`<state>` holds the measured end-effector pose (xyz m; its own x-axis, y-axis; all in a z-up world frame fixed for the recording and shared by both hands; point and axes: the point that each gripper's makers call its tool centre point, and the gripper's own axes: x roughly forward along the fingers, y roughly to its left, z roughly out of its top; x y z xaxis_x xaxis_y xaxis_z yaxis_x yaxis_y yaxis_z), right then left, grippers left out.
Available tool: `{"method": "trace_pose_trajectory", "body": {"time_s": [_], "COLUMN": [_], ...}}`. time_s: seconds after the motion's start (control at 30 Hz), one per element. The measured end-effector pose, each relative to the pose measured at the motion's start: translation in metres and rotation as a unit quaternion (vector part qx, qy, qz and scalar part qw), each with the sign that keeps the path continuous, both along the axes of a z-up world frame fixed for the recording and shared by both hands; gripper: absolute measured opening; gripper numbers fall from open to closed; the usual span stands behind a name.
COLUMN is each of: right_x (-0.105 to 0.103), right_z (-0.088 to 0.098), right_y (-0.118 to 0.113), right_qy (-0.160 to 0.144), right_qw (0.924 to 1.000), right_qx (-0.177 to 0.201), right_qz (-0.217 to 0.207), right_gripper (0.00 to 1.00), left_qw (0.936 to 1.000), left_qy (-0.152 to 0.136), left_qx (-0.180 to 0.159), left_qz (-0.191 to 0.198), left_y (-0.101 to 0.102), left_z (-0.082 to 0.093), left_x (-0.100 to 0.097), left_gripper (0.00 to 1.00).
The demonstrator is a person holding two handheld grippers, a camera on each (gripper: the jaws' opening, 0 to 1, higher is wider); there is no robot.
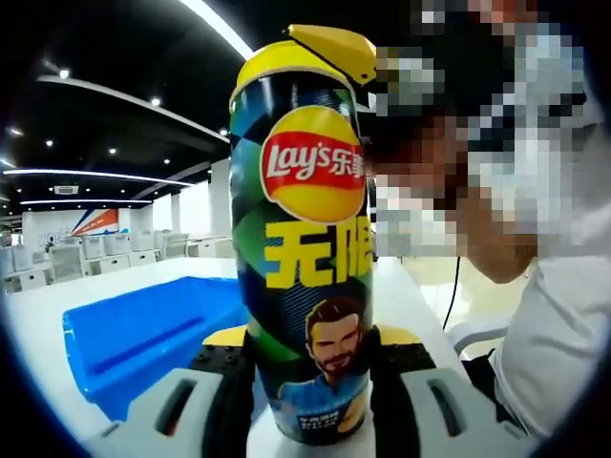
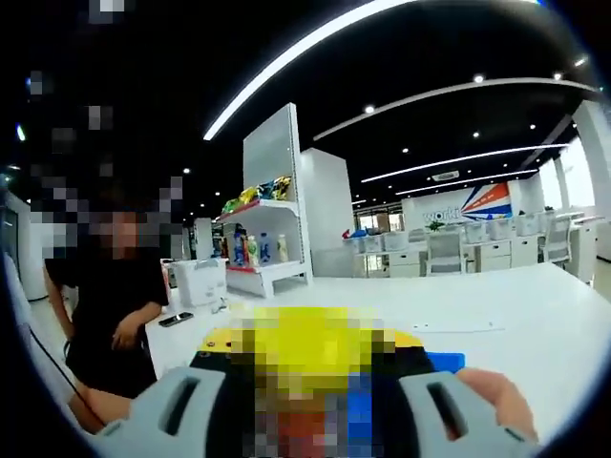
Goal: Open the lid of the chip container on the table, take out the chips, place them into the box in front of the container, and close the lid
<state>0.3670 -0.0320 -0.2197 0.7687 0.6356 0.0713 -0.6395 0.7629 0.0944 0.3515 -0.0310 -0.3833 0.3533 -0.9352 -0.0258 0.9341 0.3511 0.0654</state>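
Observation:
A tall Lay's chip can [image 1: 310,277] stands upright on the white table [image 1: 38,324], and my left gripper [image 1: 310,386] is shut on its lower part. Its yellow lid [image 1: 282,62] sits on top, with a yellow part of my right gripper [image 1: 336,46] over the lid's right edge. In the right gripper view the yellow lid [image 2: 315,345] lies between the jaws of my right gripper [image 2: 310,382], which looks shut on it; a mosaic patch blurs the contact. The blue box [image 1: 143,334] lies on the table left of the can.
A person in white stands close on the right of the left gripper view. A person in black [image 2: 115,305] stands at the table's left end, near a phone [image 2: 177,319]. A hand [image 2: 496,396] and a blue corner [image 2: 447,362] show by the right jaw. Shelves [image 2: 263,239] stand behind.

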Motion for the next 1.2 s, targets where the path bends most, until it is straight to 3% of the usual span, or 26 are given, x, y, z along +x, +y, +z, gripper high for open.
{"method": "trace_pose_trajectory", "body": {"time_s": [0.1,0.3,0.53,0.83,1.2], "right_x": [0.006,0.015,0.024,0.034,0.041], "right_z": [0.009,0.006,-0.012,-0.052,-0.105], "right_y": [-0.026,-0.067,-0.113,-0.17,-0.197], "right_qy": [-0.022,-0.038,-0.027,0.0,0.042], "right_qw": [0.9992,0.9953,0.9879,0.9759,0.9682], "right_qx": [-0.005,-0.022,-0.048,-0.074,-0.111], "right_qz": [-0.034,-0.086,-0.145,-0.205,-0.221], "right_gripper": [0.44,0.45,0.45,0.45,0.46], "left_qw": [1.0,1.0,1.0,1.0,1.0], "left_qy": [0.0,0.001,0.001,0.003,0.004], "left_qx": [-0.001,-0.001,-0.003,-0.006,-0.005], "left_qz": [0.0,0.0,0.0,0.002,0.003], "left_y": [-0.001,-0.001,-0.002,-0.002,-0.002], "left_z": [0.0,0.0,0.0,0.0,0.0], "left_x": [0.0,0.0,-0.001,-0.001,-0.002], "left_gripper": [0.48,0.48,0.48,0.48,0.48]}}
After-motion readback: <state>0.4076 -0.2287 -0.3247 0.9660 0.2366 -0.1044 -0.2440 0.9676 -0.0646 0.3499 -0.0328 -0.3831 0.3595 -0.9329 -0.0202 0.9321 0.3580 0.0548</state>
